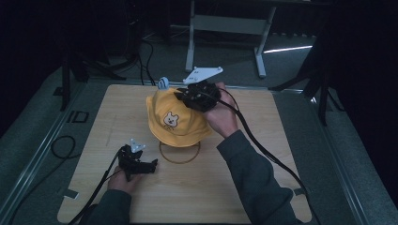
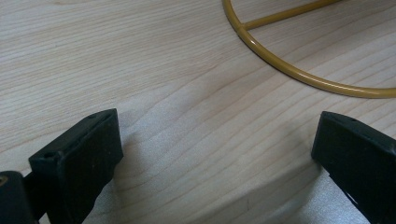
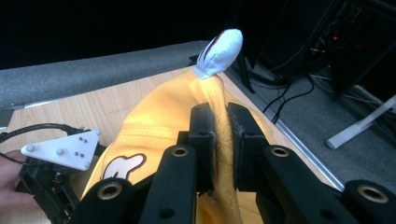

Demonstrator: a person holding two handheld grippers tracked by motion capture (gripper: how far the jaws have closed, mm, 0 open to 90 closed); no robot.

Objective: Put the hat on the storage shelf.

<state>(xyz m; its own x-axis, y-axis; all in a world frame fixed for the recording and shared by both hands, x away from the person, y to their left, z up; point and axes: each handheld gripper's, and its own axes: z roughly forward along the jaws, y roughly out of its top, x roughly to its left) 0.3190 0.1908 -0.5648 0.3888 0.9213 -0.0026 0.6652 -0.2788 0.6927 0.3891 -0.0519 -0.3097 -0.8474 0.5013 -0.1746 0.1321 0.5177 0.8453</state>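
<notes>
A yellow child's hat (image 1: 176,119) with a bear face and a small white ear (image 1: 163,83) hangs over a yellow wire stand, whose ring base (image 1: 179,156) lies on the wooden table. My right gripper (image 1: 187,96) is at the hat's top right, shut on a fold of its yellow fabric (image 3: 223,126). My left gripper (image 1: 152,165) rests low on the table at the front left, just left of the ring. Its jaws stand wide open over bare wood (image 2: 219,154), with the ring's rim (image 2: 299,74) beyond them.
The wooden board (image 1: 234,187) sits on a grey mat. Cables trail from both grippers toward the front edge. A white frame's legs (image 1: 225,28) stand on the floor beyond the table, and dark stands flank both sides.
</notes>
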